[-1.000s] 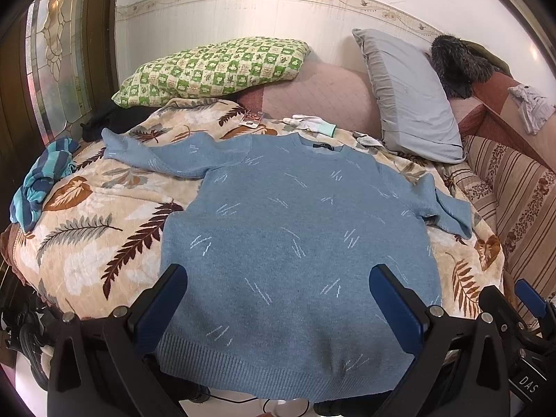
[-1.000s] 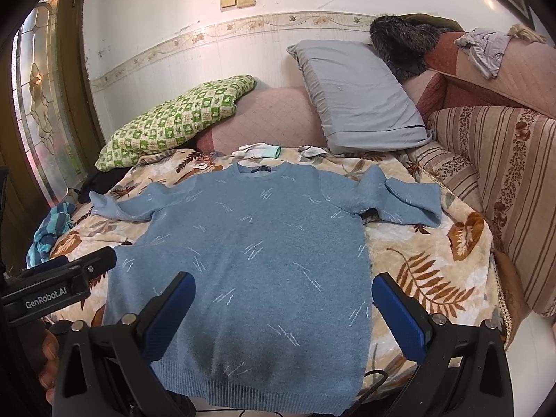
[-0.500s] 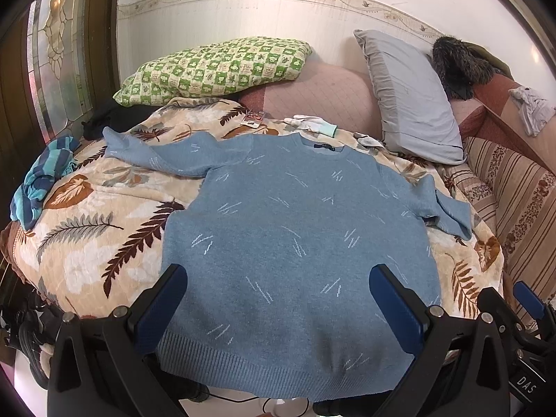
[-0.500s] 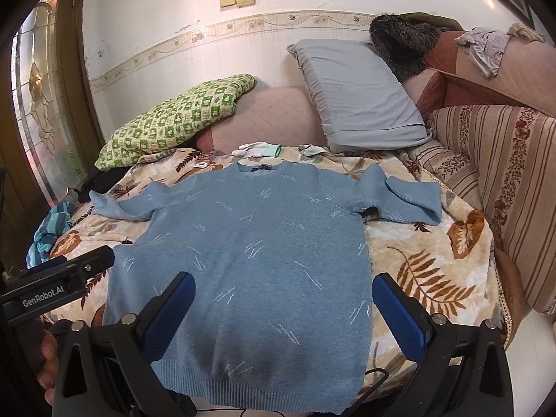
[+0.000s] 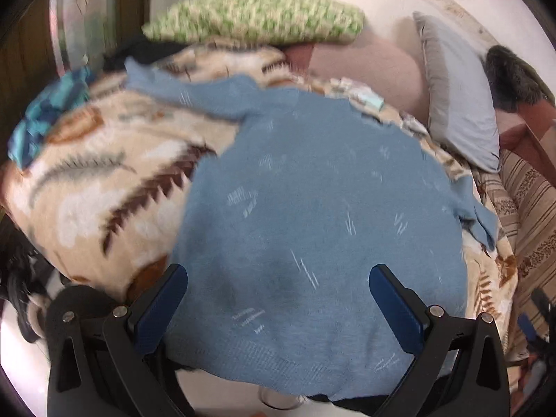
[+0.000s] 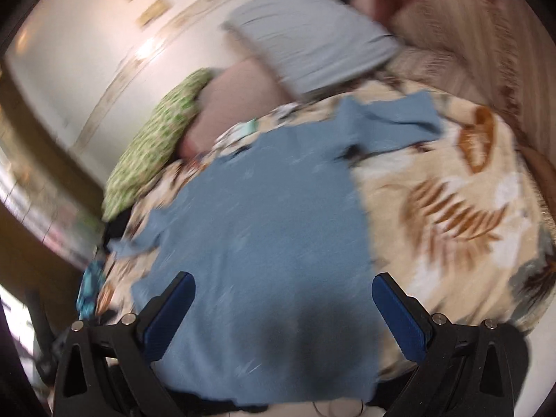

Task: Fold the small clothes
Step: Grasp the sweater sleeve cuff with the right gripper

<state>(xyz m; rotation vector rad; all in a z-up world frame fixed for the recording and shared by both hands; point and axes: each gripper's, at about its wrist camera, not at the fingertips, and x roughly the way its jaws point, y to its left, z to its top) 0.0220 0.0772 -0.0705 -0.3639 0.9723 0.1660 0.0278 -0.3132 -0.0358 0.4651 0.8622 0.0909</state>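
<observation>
A blue knitted sweater lies spread flat, front up, on a leaf-patterned blanket. One sleeve reaches far left and the other is bunched at the right. My left gripper hovers open just above the sweater's lower hem, its blue pads wide apart with nothing between them. In the right wrist view the same sweater fills the middle, blurred and tilted. My right gripper is open over the lower body of the sweater and holds nothing.
A green checked pillow and a grey pillow lean against the back wall. A teal striped cloth lies at the blanket's left edge. Small pale items sit beyond the collar. A striped sofa arm borders the right.
Both grippers have moved forward and down toward the sweater, which now looks much larger. The right view has tilted and blurred. Both stay open.
</observation>
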